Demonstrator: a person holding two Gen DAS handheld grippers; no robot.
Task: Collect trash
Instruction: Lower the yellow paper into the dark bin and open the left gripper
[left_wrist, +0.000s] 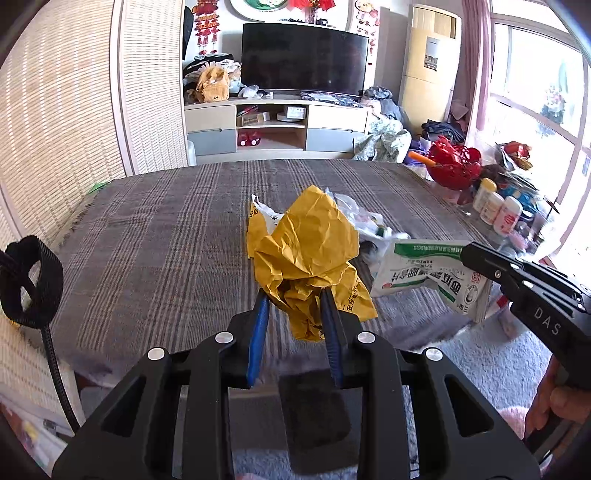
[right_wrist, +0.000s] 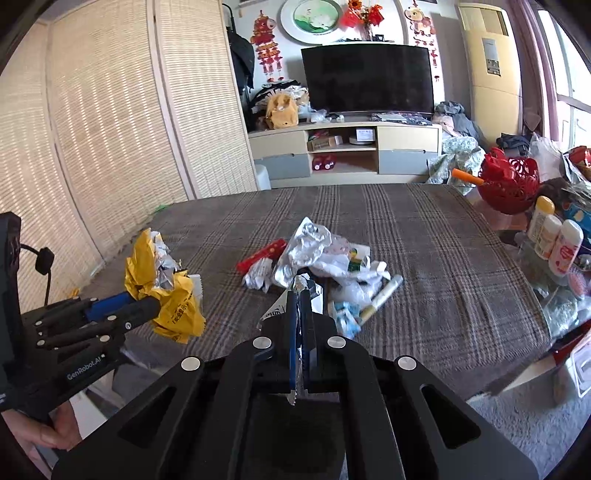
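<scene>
My left gripper (left_wrist: 294, 297) is shut on a crumpled yellow paper bag (left_wrist: 306, 240), held up off the plaid-covered table (left_wrist: 147, 236). In the right wrist view that left gripper (right_wrist: 153, 304) and the yellow bag (right_wrist: 173, 310) are at the left. My right gripper (right_wrist: 300, 291) is shut on a flat white-and-green packet (right_wrist: 295, 397), seen edge-on between the pads. In the left wrist view the right gripper (left_wrist: 466, 254) holds this packet (left_wrist: 417, 266) by one end. A trash pile remains mid-table: a silver foil wrapper (right_wrist: 306, 243), a red wrapper (right_wrist: 262, 254), white plastic bags (right_wrist: 354, 269) and a tube (right_wrist: 384, 295).
A red basket (right_wrist: 506, 184) and several bottles (right_wrist: 554, 240) crowd the table's right side. A bamboo screen (right_wrist: 92, 129) runs along the left. The TV stand (right_wrist: 343, 147) is beyond the far edge. Grey carpet (right_wrist: 517, 413) lies below at the near right.
</scene>
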